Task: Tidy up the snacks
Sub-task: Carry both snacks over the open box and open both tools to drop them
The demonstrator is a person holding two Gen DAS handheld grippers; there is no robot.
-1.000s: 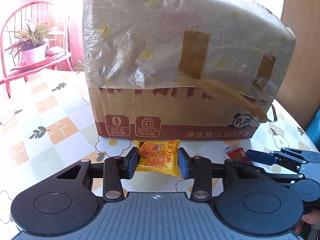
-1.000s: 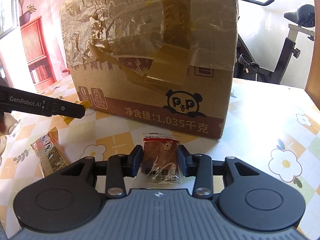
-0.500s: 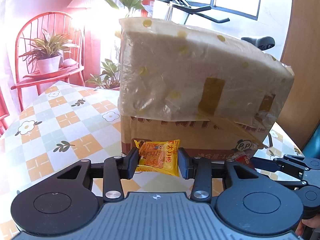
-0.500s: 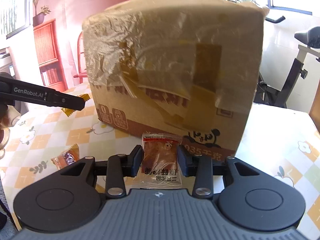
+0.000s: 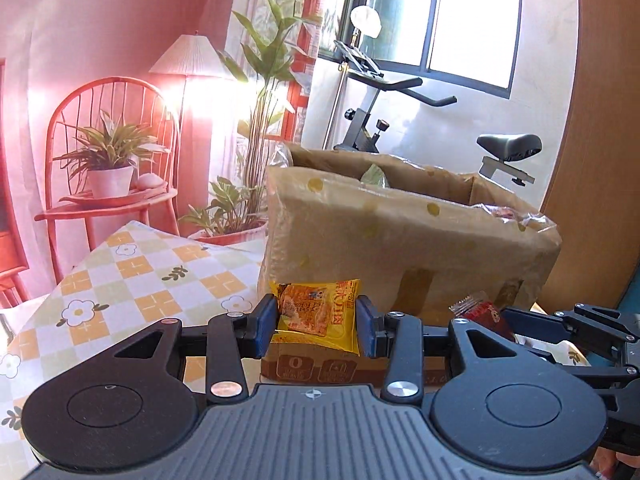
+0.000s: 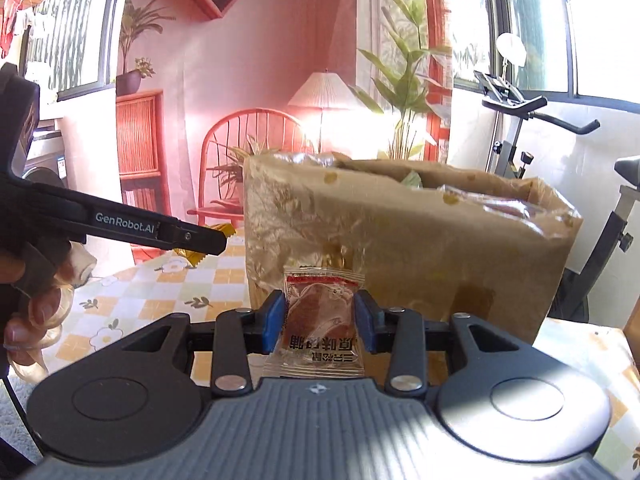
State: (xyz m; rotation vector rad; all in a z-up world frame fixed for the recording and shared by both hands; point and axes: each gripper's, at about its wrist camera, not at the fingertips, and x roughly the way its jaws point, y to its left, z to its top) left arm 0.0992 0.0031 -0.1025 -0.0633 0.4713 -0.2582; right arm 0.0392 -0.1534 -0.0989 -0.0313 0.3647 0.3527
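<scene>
My left gripper (image 5: 316, 326) is shut on a yellow snack packet (image 5: 316, 316), held in the air in front of the cardboard box (image 5: 400, 248). My right gripper (image 6: 320, 322) is shut on a clear packet with a brown snack (image 6: 320, 320), also raised before the box (image 6: 400, 248). The box is wrapped in plastic film and open at the top; some packets show inside it. The right gripper shows in the left wrist view (image 5: 560, 328) with its red-brown packet (image 5: 480, 312). The left gripper shows in the right wrist view (image 6: 216, 240).
The box stands on a table with a flowered check cloth (image 5: 152, 280). Behind it are a red chair with a potted plant (image 5: 108, 168), a floor lamp (image 5: 188, 56), tall plants and an exercise bike (image 5: 400, 120). A wooden panel (image 5: 592, 160) is at the right.
Both grippers have risen with their packets, from near the table to about the height of the box's upper half. The box's open top has come into view.
</scene>
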